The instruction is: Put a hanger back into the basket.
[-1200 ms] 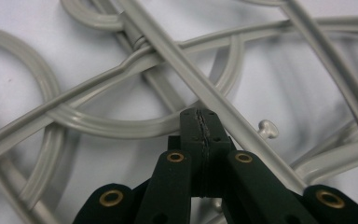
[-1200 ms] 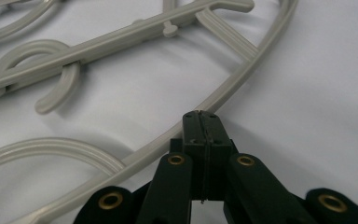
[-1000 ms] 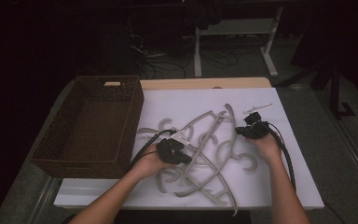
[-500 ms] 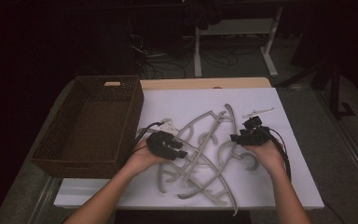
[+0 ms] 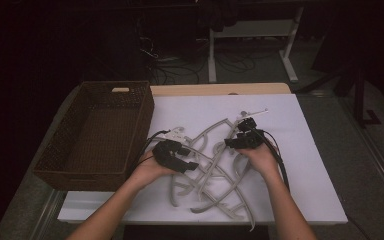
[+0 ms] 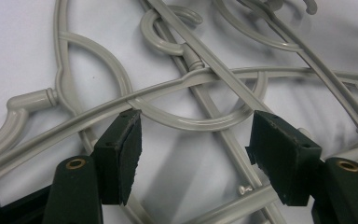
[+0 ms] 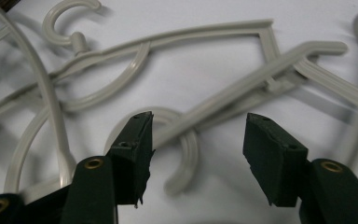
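Several grey plastic hangers (image 5: 215, 165) lie tangled on the white board (image 5: 305, 170). My left gripper (image 5: 189, 165) hovers low over the pile's left side, open; its jaws (image 6: 196, 154) straddle a curved hanger bar (image 6: 205, 77) without touching it. My right gripper (image 5: 230, 144) is over the pile's upper right, pointing left. It is open too (image 7: 198, 149), with a hanger hook (image 7: 189, 154) and a straight bar (image 7: 242, 93) lying between and beyond its jaws. Neither gripper holds anything.
An empty brown wicker basket (image 5: 55, 165) stands at the left edge of the board. The board's right part and far strip are bare white. A wooden table edge (image 5: 220, 89) runs behind it; dark floor and table legs lie beyond.
My right gripper has shifted left, towards the middle of the pile. My left gripper has drawn slightly left. The hangers lie as before.
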Tool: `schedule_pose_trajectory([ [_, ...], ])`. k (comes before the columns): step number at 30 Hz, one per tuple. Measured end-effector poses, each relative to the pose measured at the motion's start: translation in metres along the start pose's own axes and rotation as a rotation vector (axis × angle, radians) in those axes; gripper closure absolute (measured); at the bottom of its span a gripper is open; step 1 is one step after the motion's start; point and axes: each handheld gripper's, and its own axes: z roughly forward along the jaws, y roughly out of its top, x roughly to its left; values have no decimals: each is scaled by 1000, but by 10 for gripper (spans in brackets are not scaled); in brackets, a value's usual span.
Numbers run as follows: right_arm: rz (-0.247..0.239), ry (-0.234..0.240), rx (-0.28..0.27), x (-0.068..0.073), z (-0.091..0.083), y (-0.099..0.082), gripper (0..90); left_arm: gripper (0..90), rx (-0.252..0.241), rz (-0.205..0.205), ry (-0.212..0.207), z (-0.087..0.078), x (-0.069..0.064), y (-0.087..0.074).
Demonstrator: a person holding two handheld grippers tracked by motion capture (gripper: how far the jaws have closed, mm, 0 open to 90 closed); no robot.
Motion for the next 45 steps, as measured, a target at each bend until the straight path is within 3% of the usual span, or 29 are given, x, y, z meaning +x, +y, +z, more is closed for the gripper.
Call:
schedule_pose_trajectory([
  [3, 60, -6, 7, -3, 14, 7, 409, 331, -3, -3, -1, 0, 1, 0],
  [5, 76, -25, 28, -4, 24, 12, 409, 329, -5, -4, 0, -1, 0, 0],
  [14, 108, -105, 100, -1, 39, 20, 460, 328, -12, -4, 3, -2, 0, 0],
  [16, 82, -131, 106, 2, 41, 20, 475, 327, -15, -4, 5, -2, 0, 0],
  [22, 61, -156, 112, 1, 39, 23, 541, 327, -13, -4, 5, -2, 1, 0],
  [24, 59, -154, 111, 0, 38, 22, 612, 327, -15, -4, 6, -2, 1, 0],
  [41, 39, -153, 91, -5, 28, 17, 693, 327, -6, 1, 2, 1, 0, 0],
  [45, 18, -155, 102, -7, 25, 15, 761, 327, -4, 2, 2, 2, -1, -1],
])
